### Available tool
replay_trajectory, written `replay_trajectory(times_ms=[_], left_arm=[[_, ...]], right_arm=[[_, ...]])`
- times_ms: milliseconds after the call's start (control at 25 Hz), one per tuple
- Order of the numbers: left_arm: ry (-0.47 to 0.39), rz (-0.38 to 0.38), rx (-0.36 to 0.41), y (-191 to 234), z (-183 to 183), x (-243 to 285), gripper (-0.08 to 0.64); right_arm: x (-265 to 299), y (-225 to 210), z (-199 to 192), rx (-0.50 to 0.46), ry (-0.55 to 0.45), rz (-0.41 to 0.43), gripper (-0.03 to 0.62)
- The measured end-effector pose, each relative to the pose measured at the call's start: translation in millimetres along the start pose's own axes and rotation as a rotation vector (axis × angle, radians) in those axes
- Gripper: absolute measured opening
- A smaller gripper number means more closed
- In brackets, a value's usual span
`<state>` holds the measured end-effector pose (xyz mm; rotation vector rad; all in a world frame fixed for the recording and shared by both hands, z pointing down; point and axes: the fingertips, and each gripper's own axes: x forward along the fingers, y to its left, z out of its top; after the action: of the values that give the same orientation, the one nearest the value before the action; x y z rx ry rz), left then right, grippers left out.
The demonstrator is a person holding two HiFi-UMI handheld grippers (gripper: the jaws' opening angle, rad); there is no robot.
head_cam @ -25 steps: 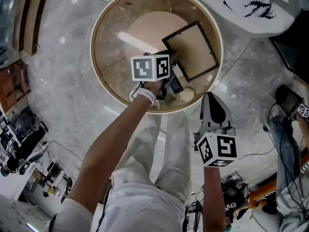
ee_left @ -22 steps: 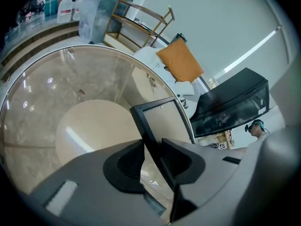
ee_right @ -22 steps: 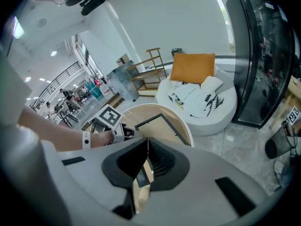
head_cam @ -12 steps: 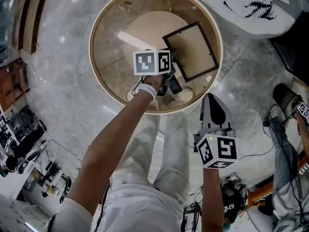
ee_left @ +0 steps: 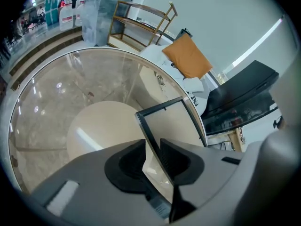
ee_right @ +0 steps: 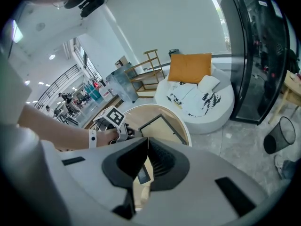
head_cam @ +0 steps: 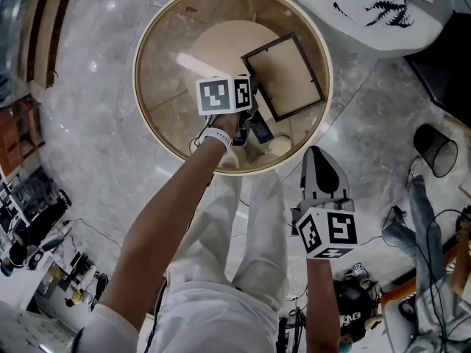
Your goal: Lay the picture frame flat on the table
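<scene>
A dark-rimmed picture frame (head_cam: 285, 76) with a beige back lies on the round glass table (head_cam: 147, 43), right of its middle. My left gripper (head_cam: 257, 115) points steeply down at the frame's near left corner. In the left gripper view the frame's (ee_left: 174, 121) dark edge runs through the gap of the left gripper (ee_left: 153, 145), and a sliver of light shows beside it. The jaws have just been closing and do not press on it. My right gripper (head_cam: 321, 153) hangs off the table over the floor. Its jaws (ee_right: 146, 140) meet at the tips with nothing between them.
A white round seat (head_cam: 368, 6) with a leaf-print cushion stands beyond the table, with an orange cushion (ee_right: 189, 67) on it. A black bin (head_cam: 436, 149) and a person's legs (head_cam: 423, 219) are at the right. A dark glass cabinet (ee_right: 258, 46) stands further right.
The left gripper has tilted slightly over the frame's corner. The frame and the right gripper have stayed put. The person at the right has moved off the bin.
</scene>
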<state>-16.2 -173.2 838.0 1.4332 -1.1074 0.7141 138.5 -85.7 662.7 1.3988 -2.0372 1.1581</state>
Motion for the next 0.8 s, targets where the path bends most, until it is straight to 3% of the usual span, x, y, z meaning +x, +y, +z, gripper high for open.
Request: replay_trajectory(times_ms=[160, 360, 600, 800], left_arm=[[-0.011, -0.006, 0.037, -4, 4, -14, 0.097], [-0.006, -0.013, 0.081, -21, -9, -54, 0.066], [-0.025, -0.029, 0.147, -45, -13, -119, 0.029], [-0.034, -0.090, 0.188, -73, -14, -177, 0.014]], right_arm=[[-8, 1, 1, 0.000, -0.015, -0.010, 0.008], [-36, 18, 15, -0.069, -0.033, -0.006, 0.006], [-81, 40, 53, -0.102, -0.088, -0.028, 0.006], [-123, 62, 83, -0.121, -0.116, -0.037, 0.008]])
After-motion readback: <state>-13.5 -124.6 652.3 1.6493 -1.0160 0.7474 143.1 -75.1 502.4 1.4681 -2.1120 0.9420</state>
